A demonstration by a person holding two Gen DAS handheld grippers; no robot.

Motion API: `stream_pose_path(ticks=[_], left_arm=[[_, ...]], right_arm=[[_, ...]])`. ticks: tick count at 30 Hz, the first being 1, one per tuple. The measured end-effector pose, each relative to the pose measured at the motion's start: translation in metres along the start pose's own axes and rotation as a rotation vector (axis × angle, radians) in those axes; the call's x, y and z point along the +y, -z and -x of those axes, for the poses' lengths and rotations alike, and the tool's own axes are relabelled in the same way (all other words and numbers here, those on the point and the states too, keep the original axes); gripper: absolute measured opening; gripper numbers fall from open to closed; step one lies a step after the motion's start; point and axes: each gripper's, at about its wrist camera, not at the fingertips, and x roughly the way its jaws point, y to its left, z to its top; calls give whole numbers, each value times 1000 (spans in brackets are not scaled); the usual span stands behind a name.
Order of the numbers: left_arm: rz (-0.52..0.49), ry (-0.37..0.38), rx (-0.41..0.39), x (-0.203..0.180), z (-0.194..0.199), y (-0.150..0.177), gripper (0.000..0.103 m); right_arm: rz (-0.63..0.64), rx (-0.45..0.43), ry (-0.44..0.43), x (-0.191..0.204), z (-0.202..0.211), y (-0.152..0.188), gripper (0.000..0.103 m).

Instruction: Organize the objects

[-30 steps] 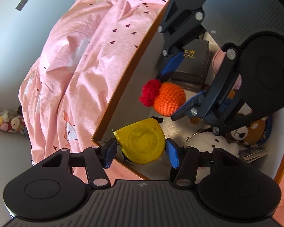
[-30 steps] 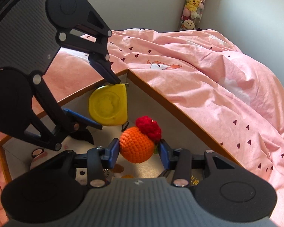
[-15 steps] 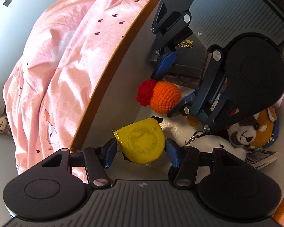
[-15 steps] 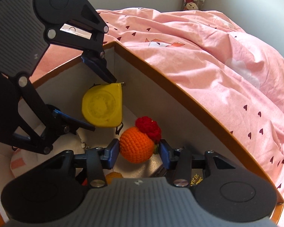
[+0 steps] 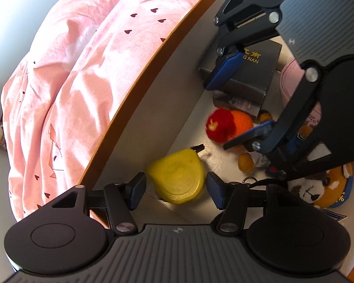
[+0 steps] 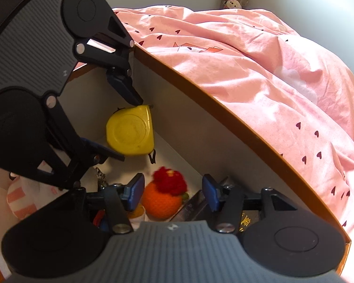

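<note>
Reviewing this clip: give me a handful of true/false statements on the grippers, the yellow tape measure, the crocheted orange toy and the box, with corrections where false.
1. The left gripper clamps the yellow tape measure. False: its pads stand apart from it on both sides.
2. The crocheted orange toy is inside the box. True.
3. The right gripper is open. True.
4. The box sits on a blue blanket. False: the bedding is pink with small dark hearts.
5. A dark book-like box lies inside the box. True.
</note>
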Motion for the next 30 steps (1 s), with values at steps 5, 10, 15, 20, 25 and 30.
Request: stream_pose_path(ticks=[5,10,15,20,25,30], left_arm=[[8,-17,3,3,0,-1,66],[45,-44,-25,7,15,2,66],[93,-81,-68,5,45,7,66],[126,-118,-130,-4,83,14,66],[191,-138,-192,-30,124,16,66],[335,-140,-280,-46,154,16,71]], right_arm=[[7,-1,12,3,5,3,58],[6,-10,19,7,13,4,59],[-31,-36,13,10,32,6,68],[-61,-51,58,12,56,10,71],[-123,-60,110,7,89,22,77],[-198,-90,143,14,129,44,84]])
